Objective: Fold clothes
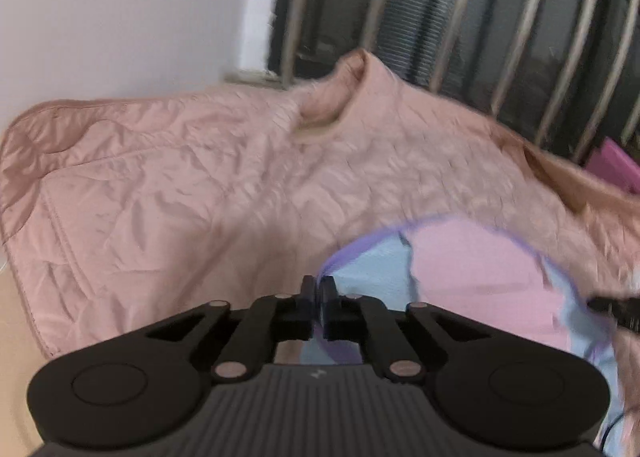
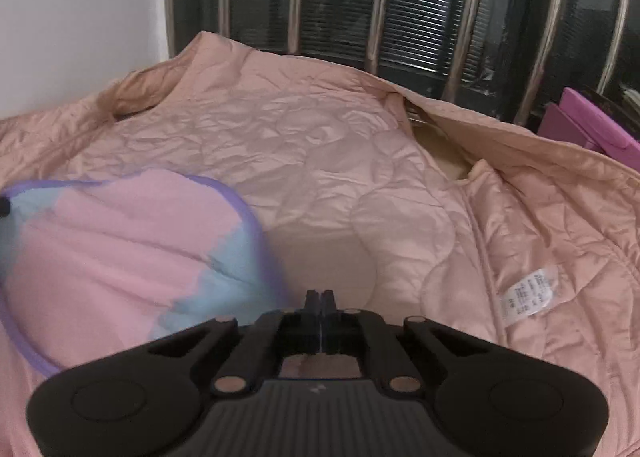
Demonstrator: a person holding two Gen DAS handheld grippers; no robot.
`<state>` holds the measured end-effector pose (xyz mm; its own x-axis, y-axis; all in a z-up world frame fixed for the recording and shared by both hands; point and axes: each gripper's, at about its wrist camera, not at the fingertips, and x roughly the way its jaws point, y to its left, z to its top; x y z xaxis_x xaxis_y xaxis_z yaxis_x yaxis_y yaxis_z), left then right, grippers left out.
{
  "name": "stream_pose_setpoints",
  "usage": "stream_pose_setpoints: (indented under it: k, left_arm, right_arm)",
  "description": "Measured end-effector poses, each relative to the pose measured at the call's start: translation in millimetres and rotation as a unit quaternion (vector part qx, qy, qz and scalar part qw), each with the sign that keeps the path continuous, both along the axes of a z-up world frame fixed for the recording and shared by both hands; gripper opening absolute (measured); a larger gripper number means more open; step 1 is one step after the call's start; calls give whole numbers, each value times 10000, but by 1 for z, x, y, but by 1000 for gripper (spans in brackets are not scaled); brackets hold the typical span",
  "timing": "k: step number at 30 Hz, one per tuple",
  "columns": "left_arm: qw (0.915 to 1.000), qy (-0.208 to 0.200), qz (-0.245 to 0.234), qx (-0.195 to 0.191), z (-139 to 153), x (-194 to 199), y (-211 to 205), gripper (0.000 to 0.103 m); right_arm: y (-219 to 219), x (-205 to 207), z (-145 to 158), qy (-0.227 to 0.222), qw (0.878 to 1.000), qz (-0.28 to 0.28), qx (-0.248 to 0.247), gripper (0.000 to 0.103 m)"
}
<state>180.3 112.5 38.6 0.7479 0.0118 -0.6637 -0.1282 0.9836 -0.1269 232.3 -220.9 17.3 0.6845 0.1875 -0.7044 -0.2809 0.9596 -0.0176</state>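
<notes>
Pink-and-blue garment [image 1: 480, 269] with purple trim, lifted over a spread peach quilted jacket [image 1: 180, 177]. Left gripper [image 1: 319, 289] jaws pinching the purple edge; right gripper [image 2: 321, 299] jaws pressed together at the garment's blue edge, grip there unclear. White care label [image 2: 528, 295] on jacket lining.

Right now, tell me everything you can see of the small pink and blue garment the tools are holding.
The small garment is soft, thin fabric in pale pink with light blue patches, edged all round with a purple binding. It is lifted and stretched between the two tools, blurred as if moving, above the quilted peach jacket. The left tool is shut on its purple edge at one side; the right tool is shut, with the blue edge running in at its fingers. What kind of garment it is I cannot tell.
</notes>
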Motion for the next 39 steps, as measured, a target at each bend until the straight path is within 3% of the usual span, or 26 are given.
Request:
stream_pose_setpoints:
  k: [2,3,4,6,9,10,11,12,13,16,18,19,20,22,25,29,30,32,33,34,35,39]
  left_arm:
    - [9996,-73,-143,230,2,1,-9,56]
    - [9992,-97,-210,316,3,2,-13,60]
    - [9988,-112,-273,385,4,3,-15,60]
    - [9982,-32,-337,485,3,5,-17,60]
    - [9986,52,-413,335,-4,14,-18,59]
    - [9986,80,-439,285,-6,17,-18,45]
    - [9986,108,-464,234,-8,20,-18,12]
    - [9985,136,-489,183,-10,23,-18,8]
    - [9985,164,-514,132,-13,26,-18,6]
    - [9988,115,-460,89,-16,31,-19,9]
    - [9994,-102,-245,210,-13,28,-20,28]
    - [9993,-100,-291,224,-8,23,-18,44]
    - [9991,-95,-340,236,-2,17,-17,47]
    - [9981,-177,-555,211,14,-9,-12,47]
    - [9961,-301,-793,230,30,-62,-5,59]
    - [9935,-203,-1060,374,22,-142,-10,59]
    - [9929,-168,-1114,374,18,-158,-12,59]
    - [9929,-128,-1112,404,11,-182,-20,58]
    - [9931,-209,-1093,376,12,-192,-24,54]
    - [9932,-292,-1074,348,13,-202,-28,46]
    - [9919,-380,-1195,217,16,-210,-33,44]
    - [9862,-462,-1589,-80,24,-225,-54,45]
  right_arm:
    - [-3,1,2,-31,9999,-24,107,16]
    - [-3,1,3,-2,9999,-29,132,32]
    - [-2,1,4,53,9999,-32,140,41]
    - [1,-3,5,167,9997,12,161,39]
    - [3,-11,-1,331,9990,154,274,39]
    - [5,-12,-3,370,9987,189,302,28]
    - [7,-11,-4,364,9988,213,261,16]
    - [10,-9,-5,331,9990,223,190,2]
    - [11,-9,-4,289,9994,174,94,1]
    - [9,-9,0,109,9998,-88,-146,1]
    - [3,-15,5,22,9999,-126,9,2]
    - [0,-24,11,-38,9999,-115,115,4]
    - [-3,-34,17,-104,9997,-96,186,8]
    - [-9,-59,28,-271,9993,-25,246,32]
    - [-13,-99,28,-97,9993,129,342,37]
    - [-15,-155,13,224,9974,306,605,35]
    - [-15,-167,10,258,9965,348,719,29]
    - [-9,-184,3,266,9965,400,683,2]
    - [-5,-190,0,229,9976,392,526,0]
    - [-2,-195,-2,177,9985,372,365,0]
    - [-2,-200,-1,96,9991,305,274,0]
    - [-1,-237,21,-415,9971,293,574,10]
